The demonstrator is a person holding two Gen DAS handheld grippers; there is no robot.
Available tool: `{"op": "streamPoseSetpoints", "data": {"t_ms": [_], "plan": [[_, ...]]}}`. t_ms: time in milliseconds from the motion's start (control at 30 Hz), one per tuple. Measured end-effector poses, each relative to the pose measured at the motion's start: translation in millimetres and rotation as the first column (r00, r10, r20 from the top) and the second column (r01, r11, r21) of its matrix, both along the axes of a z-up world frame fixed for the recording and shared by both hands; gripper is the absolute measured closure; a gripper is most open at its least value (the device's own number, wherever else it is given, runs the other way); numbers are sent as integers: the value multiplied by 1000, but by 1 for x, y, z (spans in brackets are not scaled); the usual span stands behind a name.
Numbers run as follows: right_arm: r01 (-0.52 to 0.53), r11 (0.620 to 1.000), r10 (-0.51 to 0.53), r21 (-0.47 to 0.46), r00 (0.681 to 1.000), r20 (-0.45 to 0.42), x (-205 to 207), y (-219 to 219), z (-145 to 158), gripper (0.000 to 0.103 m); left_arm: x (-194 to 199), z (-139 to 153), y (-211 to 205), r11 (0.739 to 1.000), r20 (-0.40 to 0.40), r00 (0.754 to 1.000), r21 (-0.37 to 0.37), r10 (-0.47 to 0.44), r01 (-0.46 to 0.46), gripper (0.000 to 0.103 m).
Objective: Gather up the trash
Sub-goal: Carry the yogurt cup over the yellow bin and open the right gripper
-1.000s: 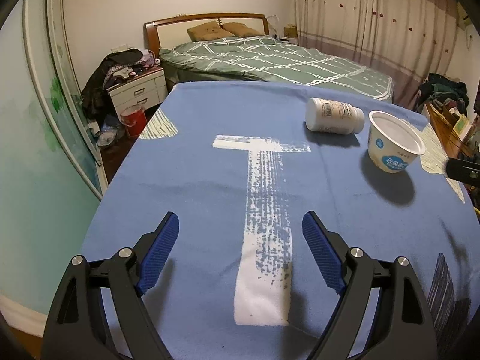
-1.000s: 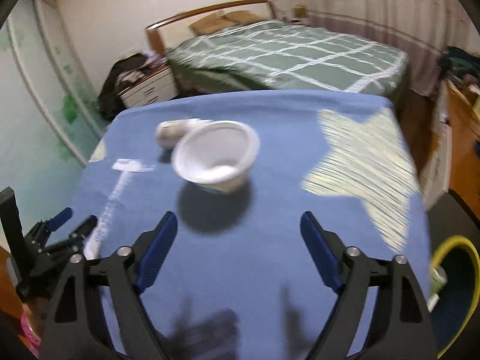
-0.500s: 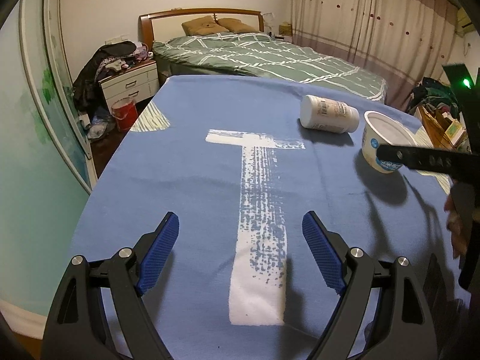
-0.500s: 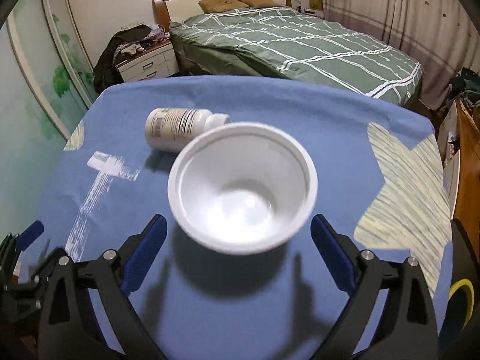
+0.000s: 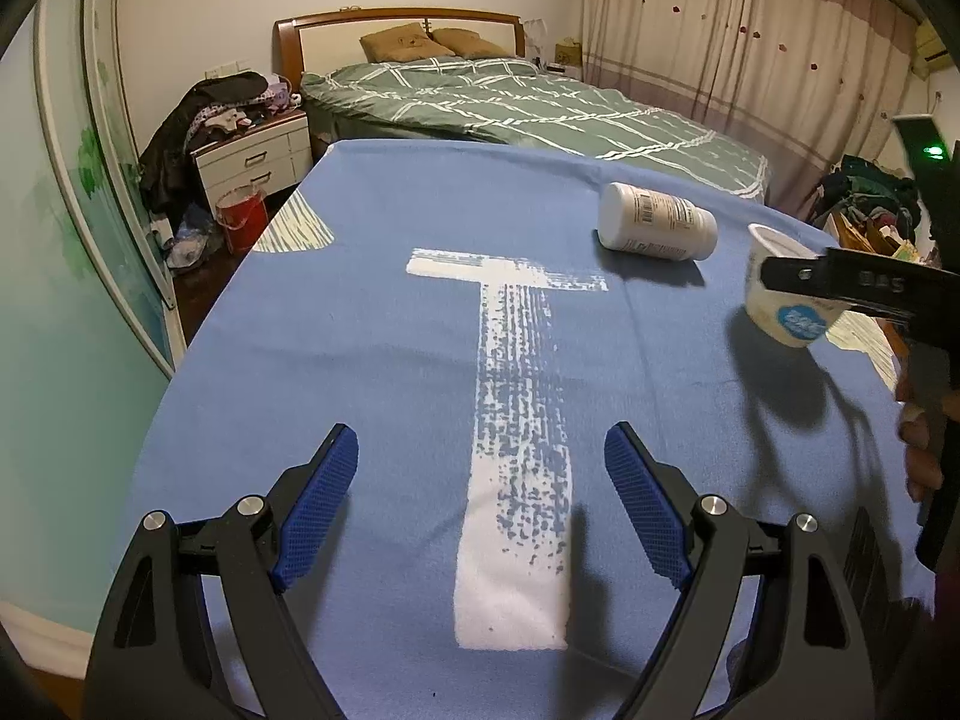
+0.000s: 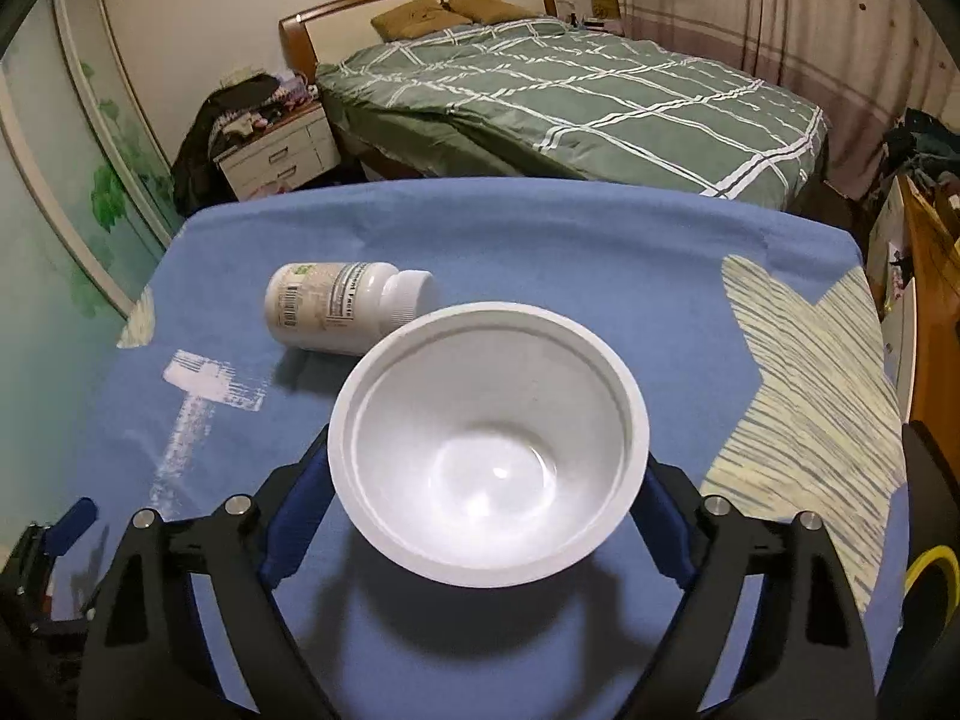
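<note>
A white plastic cup (image 6: 489,462) stands upright and empty on the blue tablecloth (image 6: 540,252). My right gripper (image 6: 489,456) straddles it, one blue pad on each side just under the rim; the jaws are closing and I see no clear press on the wall. In the left wrist view the cup (image 5: 792,318) is at the right, with a black finger (image 5: 840,279) of the right gripper across it. A white pill bottle (image 6: 336,306) lies on its side just behind and left of the cup. My left gripper (image 5: 480,450) is open over the white T print, holding nothing.
A yellow-rimmed bin (image 6: 927,570) sits on the floor past the table's right edge. A green-covered bed (image 5: 510,102) stands beyond the far edge. A nightstand (image 5: 252,156) and a red bucket (image 5: 240,219) are at the back left. A hand (image 5: 918,438) holds the right tool.
My right gripper has moved forward until the cup sits between its fingers, and the jaws have narrowed around it. The left gripper has stayed where it was.
</note>
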State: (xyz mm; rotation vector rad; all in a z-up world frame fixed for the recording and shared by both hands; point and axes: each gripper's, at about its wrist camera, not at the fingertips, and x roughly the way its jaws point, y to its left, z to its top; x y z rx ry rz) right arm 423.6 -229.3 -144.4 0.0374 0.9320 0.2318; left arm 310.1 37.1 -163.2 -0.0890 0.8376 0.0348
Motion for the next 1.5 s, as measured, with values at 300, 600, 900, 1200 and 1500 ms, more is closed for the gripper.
{"op": "streamPoseSetpoints", "data": {"t_ms": [300, 600, 900, 1200, 1500], "plan": [[29, 998, -32, 48, 997, 65, -53, -45, 27, 20, 0, -1, 0, 1000, 3, 1000, -3, -5, 5, 19], [371, 926, -376, 77, 923, 76, -127, -172, 20, 20, 0, 0, -3, 1000, 8, 1000, 1, -8, 8, 19], [656, 753, -656, 51, 754, -24, -168, -282, -20, 19, 0, 0, -1, 1000, 6, 1000, 3, -10, 10, 19], [731, 682, -730, 29, 683, -39, -178, -317, -36, 13, 1, -1, -1, 1000, 0, 1000, 4, -10, 10, 19], [687, 725, -688, 50, 726, 7, -179, -303, -33, 11, 1, -2, -5, 1000, -1, 1000, 16, -24, 24, 18]]}}
